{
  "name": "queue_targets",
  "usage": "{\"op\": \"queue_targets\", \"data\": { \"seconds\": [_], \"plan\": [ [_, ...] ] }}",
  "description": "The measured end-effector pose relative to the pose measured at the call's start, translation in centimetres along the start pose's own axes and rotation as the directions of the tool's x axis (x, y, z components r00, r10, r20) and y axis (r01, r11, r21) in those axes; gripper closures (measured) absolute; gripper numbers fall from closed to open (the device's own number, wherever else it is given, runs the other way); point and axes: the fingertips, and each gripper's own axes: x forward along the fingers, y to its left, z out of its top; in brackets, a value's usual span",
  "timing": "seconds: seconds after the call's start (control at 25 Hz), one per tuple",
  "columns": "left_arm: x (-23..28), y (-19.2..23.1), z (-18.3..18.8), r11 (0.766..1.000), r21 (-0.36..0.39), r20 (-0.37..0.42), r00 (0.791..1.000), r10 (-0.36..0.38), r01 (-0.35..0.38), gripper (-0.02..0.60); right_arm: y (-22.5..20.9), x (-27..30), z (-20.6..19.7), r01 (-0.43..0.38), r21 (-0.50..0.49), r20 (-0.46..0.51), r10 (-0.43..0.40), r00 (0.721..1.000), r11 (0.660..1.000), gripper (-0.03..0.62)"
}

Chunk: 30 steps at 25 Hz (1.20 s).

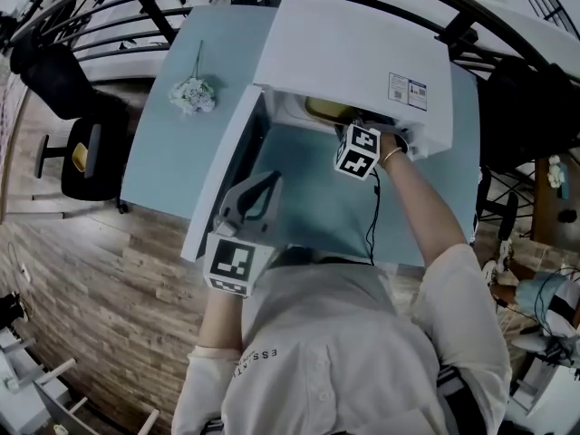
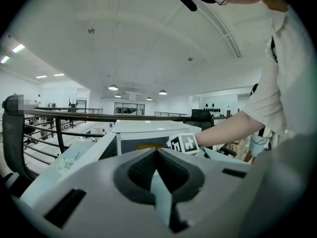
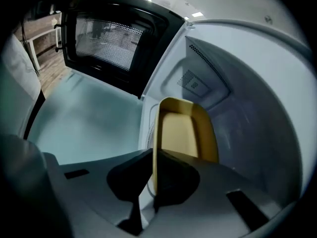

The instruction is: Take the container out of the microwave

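Left tongs [image 2: 158,152] clenched on nothing, held over the bench [image 1: 163,161] before the open door [image 1: 222,175]. Yellow container [image 3: 184,130] sits inside the microwave [image 1: 362,53] cavity and looks empty; judged light, stiff, smooth plastic, so likely slippery under a thin pinch. Right tongs [image 3: 153,157] are clamped on its near rim, a fair hold if it is drawn out level.

White flowers [image 1: 193,94] on pale-blue table [image 1: 168,166]
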Motion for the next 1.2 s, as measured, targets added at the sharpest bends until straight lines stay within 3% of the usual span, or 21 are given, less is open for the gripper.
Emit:
{"op": "queue_targets", "data": {
  "seconds": [0.2,0.56,0.76,1.2],
  "plan": [
    [-0.2,-0.8,-0.1,1.0,0.012,0.001,1.0,-0.016,0.016,0.588,1.5,-2.2,0.6,-0.047,0.057,0.056,0.044,0.997,0.997,0.566],
    [-1.7,-2.8,0.0,1.0,0.021,0.007,1.0,-0.021,0.021,0.588,5.0,-7.5,1.3,-0.054,0.076,0.139,0.043,0.989,0.996,0.566],
    [-3.1,-3.9,-0.4,1.0,0.006,-0.003,1.0,0.008,-0.008,0.588,8.0,-11.3,1.6,-0.127,0.186,0.221,0.084,0.972,0.974,0.566],
    [-6.3,-8.0,-0.6,1.0,0.007,-0.017,1.0,0.019,-0.019,0.588,12.8,-19.8,1.5,-0.106,0.255,0.335,0.015,0.942,0.961,0.566]
  ]
}}
